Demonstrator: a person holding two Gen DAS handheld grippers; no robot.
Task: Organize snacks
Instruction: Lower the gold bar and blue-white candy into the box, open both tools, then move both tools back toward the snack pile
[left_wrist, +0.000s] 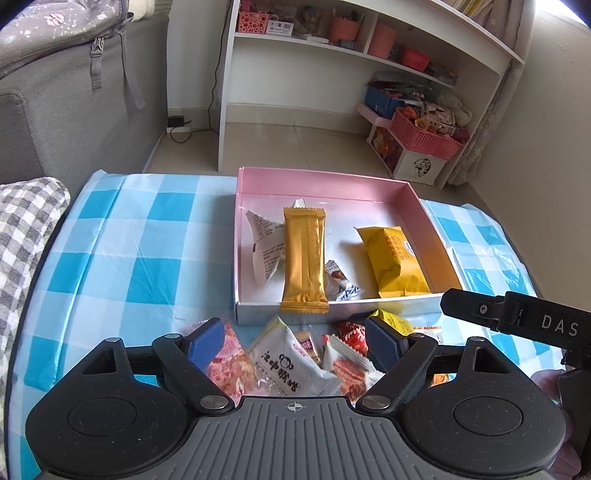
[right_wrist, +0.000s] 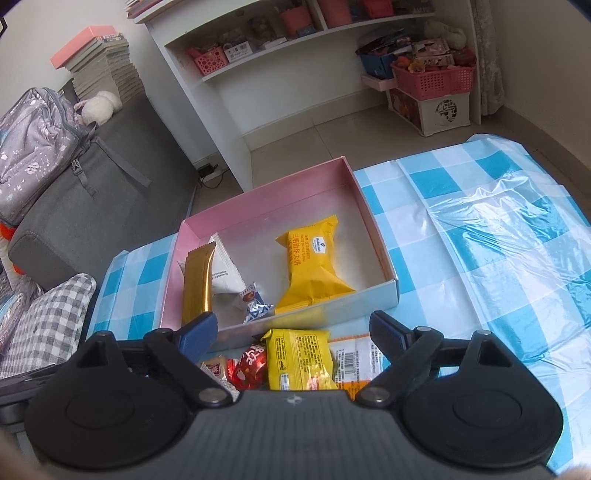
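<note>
- Step in hand, as judged: picking the next packet from the loose pile of snacks (left_wrist: 295, 354) at the near edge of the table and moving it into the pink box (left_wrist: 332, 184) just beyond.
- Left gripper (left_wrist: 295, 341): jaws spread wide, holding nothing, poised over the pile with the white packet (left_wrist: 291, 369) and a pink packet (left_wrist: 229, 365) between and below its blue pads.
- Right gripper (right_wrist: 291, 328): also wide and empty, over the yellow packet (right_wrist: 299, 360), with a red sweet (right_wrist: 251, 365) beside it.
- To do it well: single out one packet that lies on top, close on its flat body rather than on a crimped end, and lift straight before crossing the near wall of the box. The wrappers look slick and overlap, so a low grasp may drag a neighbour along.
- The two tools are near each other; the right one's finger shows at the left camera's right edge. Working one at a time would likely avoid a clash.
- Box contents: a gold bar (left_wrist: 304, 258) leaning over the near wall, a white printed sachet (left_wrist: 264, 243) behind it, a small blue-and-white sweet (left_wrist: 341, 286), and a plump yellow pouch (left_wrist: 395, 262) to the right.
- Free floor remains at the far side of the box; new packets would fit there.
- The blue checked tablecloth (left_wrist: 147, 240) under a clear film covers the table.
</note>
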